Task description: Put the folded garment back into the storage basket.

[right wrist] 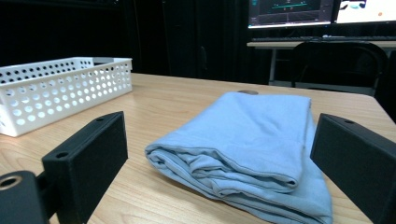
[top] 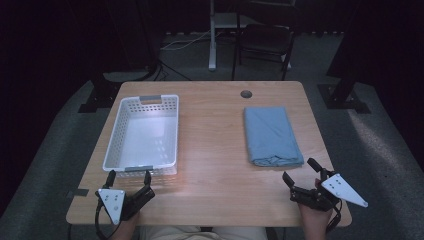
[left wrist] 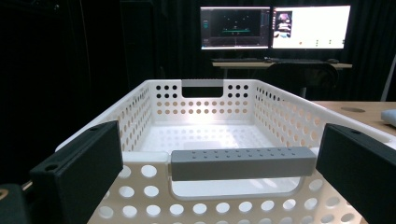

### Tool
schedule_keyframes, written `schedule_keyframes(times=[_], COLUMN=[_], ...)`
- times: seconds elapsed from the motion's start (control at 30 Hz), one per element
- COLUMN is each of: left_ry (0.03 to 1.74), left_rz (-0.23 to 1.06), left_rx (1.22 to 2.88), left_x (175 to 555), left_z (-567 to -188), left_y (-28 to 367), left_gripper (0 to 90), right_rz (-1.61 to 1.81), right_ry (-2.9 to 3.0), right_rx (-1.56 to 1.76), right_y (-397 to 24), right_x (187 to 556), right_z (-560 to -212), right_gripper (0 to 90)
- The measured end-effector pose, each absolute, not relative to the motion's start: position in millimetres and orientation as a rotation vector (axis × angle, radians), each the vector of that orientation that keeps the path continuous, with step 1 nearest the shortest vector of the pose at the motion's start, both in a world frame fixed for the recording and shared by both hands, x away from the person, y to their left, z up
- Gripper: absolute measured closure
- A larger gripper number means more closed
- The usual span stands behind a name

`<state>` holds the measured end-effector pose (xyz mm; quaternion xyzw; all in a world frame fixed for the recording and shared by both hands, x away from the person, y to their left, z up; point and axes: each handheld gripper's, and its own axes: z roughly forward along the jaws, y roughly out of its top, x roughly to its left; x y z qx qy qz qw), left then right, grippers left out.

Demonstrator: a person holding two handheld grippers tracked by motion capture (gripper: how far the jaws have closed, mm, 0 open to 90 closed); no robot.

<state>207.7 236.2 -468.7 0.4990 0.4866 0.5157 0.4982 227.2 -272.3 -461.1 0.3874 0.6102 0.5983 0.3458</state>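
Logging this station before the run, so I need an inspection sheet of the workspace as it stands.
Surface: wooden table, round grommet hole near far edge.
Job's things: folded blue cloth at right; white perforated basket at left, empty.
Clutter: nothing seen.
Grippers: left gripper open, facing the basket's grey handle; right gripper open, just short of the cloth.
Cables: one trails from each gripper; more on the floor beyond.
Surroundings: dark room, chair, two lit monitors.
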Motion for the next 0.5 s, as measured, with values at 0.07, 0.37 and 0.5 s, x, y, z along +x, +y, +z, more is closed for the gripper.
schedule_keyframes(times=[0.07,0.37,0.5], left_ry=[1.177,1.163,1.163], left_rz=[1.247,1.24,1.237], left_rx=[1.205,1.199,1.201], left_x=[207.4,206.2,206.5], left_z=[-468.8,-469.1,-469.1], left_y=[236.4,237.5,237.4], left_gripper=[1.8,1.8,1.8], right_rz=[1.562,1.561,1.559], right_ry=[1.552,1.571,1.548], right_rx=[0.998,0.989,1.006], right_y=[-273.7,-271.7,-271.3], right_x=[225.3,219.4,214.7], right_z=[-460.9,-461.4,-462.7], right_gripper=[2.6,3.9,3.8])
